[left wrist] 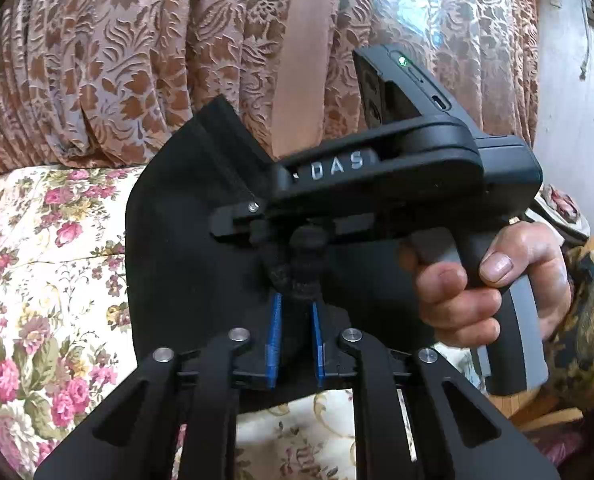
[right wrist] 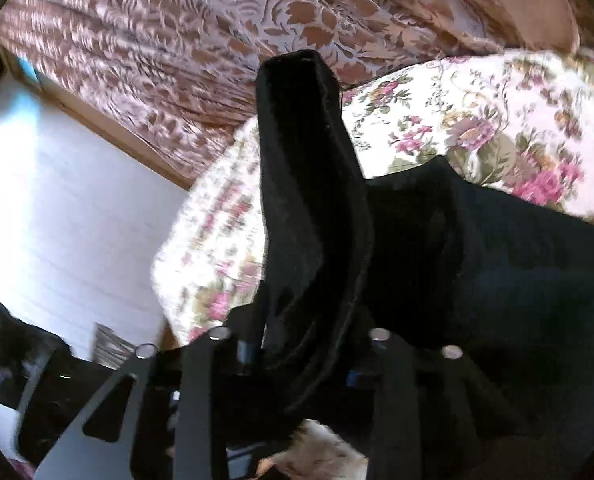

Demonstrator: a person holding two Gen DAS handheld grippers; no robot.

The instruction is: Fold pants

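Note:
The black pants point(left wrist: 185, 248) hang lifted above a floral bedspread point(left wrist: 49, 280). My left gripper point(left wrist: 295, 300) is shut on a bunched edge of the pants between its blue pads point(left wrist: 275, 336). The right gripper's body point(left wrist: 377, 168), held by a hand point(left wrist: 493, 280), shows close ahead in the left wrist view, also at the pants' edge. In the right wrist view my right gripper point(right wrist: 305, 360) is shut on a thick fold of the pants point(right wrist: 309, 208), which stands up between its fingers; the rest of the pants point(right wrist: 497, 280) drapes to the right.
A patterned brown curtain point(left wrist: 137, 60) hangs behind the bed. A white floor point(right wrist: 65, 208) lies left of the bed in the right wrist view, with a dark object point(right wrist: 1, 336) at the lower left. A pale wall point(left wrist: 577, 100) is at the right.

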